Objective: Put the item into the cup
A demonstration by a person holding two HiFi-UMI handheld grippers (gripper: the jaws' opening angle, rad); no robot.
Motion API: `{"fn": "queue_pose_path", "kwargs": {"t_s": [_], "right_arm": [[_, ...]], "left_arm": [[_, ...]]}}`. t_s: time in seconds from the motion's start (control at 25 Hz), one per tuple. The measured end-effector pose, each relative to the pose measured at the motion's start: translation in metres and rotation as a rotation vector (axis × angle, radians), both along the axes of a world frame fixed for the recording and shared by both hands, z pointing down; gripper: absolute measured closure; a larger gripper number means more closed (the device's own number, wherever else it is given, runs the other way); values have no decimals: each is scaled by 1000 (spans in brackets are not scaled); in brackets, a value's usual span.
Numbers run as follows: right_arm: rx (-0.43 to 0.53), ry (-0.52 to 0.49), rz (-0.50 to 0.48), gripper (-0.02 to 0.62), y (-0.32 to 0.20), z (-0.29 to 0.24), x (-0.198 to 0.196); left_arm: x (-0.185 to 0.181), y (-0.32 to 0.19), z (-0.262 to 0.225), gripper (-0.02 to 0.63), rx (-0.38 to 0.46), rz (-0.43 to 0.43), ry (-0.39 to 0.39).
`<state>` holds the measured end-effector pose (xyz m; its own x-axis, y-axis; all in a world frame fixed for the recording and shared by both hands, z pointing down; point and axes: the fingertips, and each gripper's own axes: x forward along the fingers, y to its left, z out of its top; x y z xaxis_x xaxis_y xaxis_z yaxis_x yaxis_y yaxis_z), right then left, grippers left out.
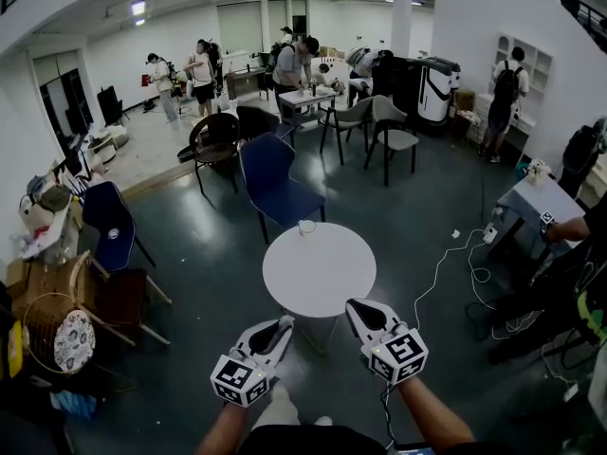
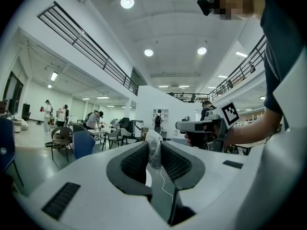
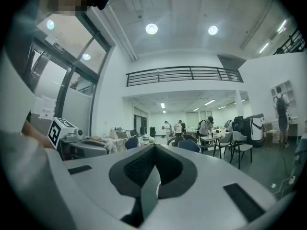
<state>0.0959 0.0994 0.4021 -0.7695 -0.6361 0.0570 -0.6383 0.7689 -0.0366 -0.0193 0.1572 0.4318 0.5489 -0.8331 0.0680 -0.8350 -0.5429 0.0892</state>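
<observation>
Held level in a person's hands, the left claw grips a crumpled white item, its jaws pressed narrowly onto the wad from both sides, with the top of the wad poking up past the pads. The item is hard to pick out from the head view. The right claw is beside it, its jaws brought together with nothing between them. Both claws sit at the near edge of a round white counter, the right one's tips over the rim. A small clear cup stands upright at the counter's far edge, well apart from the held item. A blue chair is just behind the counter. People gather around tables at the back of the large white room.
</observation>
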Motion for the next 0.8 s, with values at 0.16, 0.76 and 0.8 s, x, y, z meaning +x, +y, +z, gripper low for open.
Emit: {"fn": "queue_pose_path", "kwargs": {"t_s": [0.16,0.76,0.8], "right_arm": [[-1,8,-17,578,-3,-2,-6],[1,17,7,578,-46,1,-8],[-2,16,8,578,-50,2,-11]], "left_arm": [[-7,-5,-3,518,0,-20,24],[-10,-52,-4,518,5,5,35],[-13,-56,-3,518,5,7,36]]}}
